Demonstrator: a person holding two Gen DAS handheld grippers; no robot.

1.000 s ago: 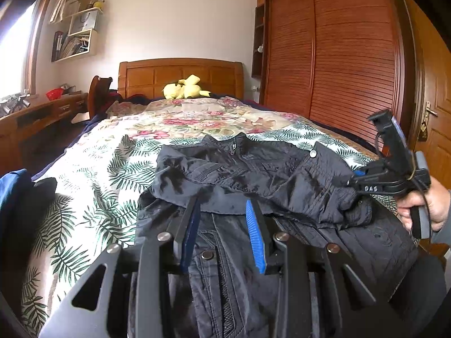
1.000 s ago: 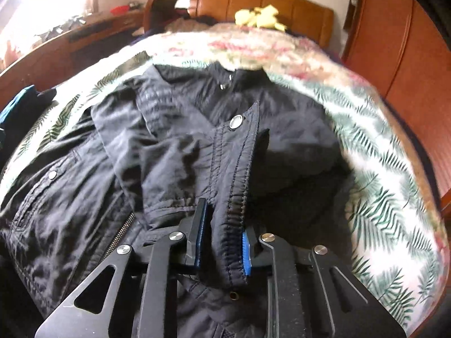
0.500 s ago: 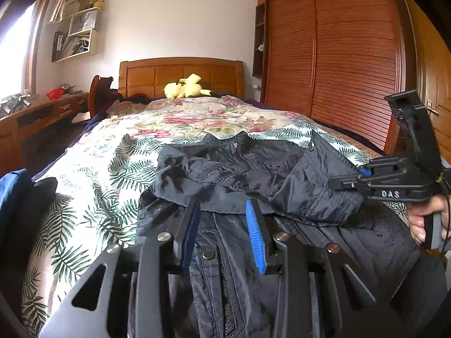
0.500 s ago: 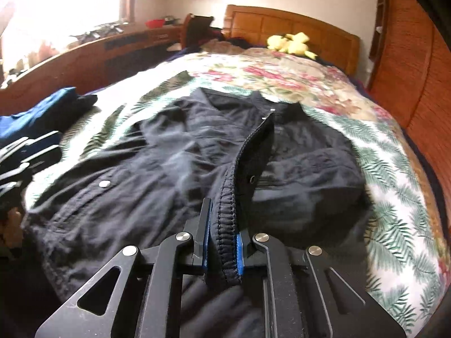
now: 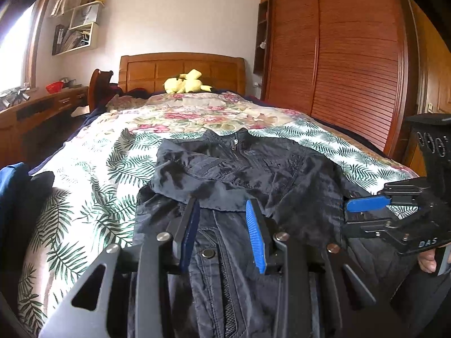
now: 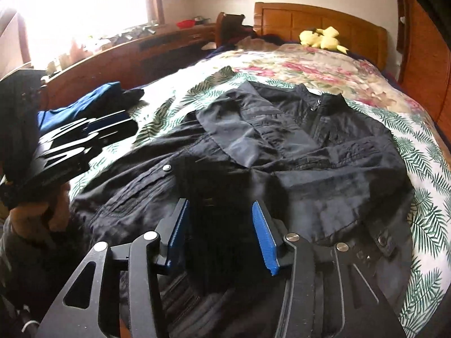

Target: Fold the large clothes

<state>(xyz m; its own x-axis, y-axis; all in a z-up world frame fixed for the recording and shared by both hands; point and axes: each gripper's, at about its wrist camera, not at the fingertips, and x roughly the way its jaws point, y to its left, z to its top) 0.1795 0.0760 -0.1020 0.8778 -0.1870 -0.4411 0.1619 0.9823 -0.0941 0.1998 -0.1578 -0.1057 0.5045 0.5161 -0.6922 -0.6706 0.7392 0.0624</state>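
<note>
Black jacket (image 5: 242, 174) spread on the bed (image 5: 93, 169), both sleeves folded in, both claws released.

The jacket lies front-up with its collar (image 5: 235, 138) toward the headboard (image 5: 180, 70) and its hem nearest the cameras. One sleeve (image 6: 248, 138) is laid across the chest and the other sleeve (image 6: 346, 180) lies beside it, likely to narrow the garment into a strip before a lengthwise fold. The left claw (image 5: 222, 233) hovers over the zipper line near the hem, fingers apart and gripping nothing. The right claw (image 6: 220, 233) is also spread and empty, just above the lower part of the jacket. Holding both low by the hem suggests the next move is to pinch that edge and carry it toward the collar.
</note>
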